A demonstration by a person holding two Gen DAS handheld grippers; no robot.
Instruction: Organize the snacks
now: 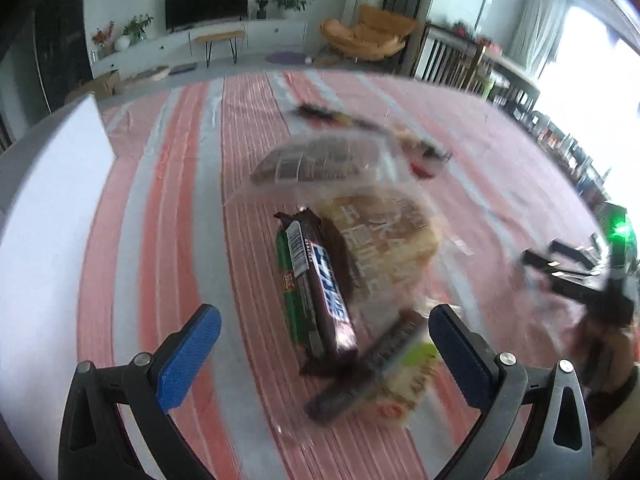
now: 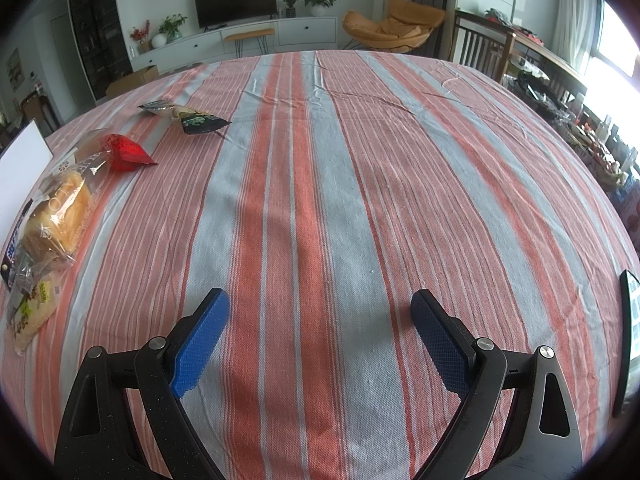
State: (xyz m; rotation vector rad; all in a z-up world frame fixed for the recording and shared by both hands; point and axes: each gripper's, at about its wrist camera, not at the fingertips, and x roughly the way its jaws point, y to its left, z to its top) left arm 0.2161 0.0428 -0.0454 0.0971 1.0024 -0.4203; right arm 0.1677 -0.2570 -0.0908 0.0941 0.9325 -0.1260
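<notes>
Left gripper: jaws wide apart, hovering over the snack pile, gripping nothing.
Chocolate bar: brown wrapper with blue lettering, lying lengthwise between the left jaws and running ahead of them.
Green bar: flat against the chocolate bar on its left-jaw side.
Dark bar: tilted, just inside the right jaw of the left gripper; blurred.
Bread bag: clear bag with a loaf, ahead of the left jaws, touching the chocolate bar.
Yellow-green packet: under the dark bar, near the right jaw.
Right gripper: jaws wide apart over bare striped cloth, holding nothing.
Red packet: far ahead and left of the right jaws.
Dark green packet: beyond the red one, apart from it.
Surface: covered by a red, grey and white striped cloth.
</notes>
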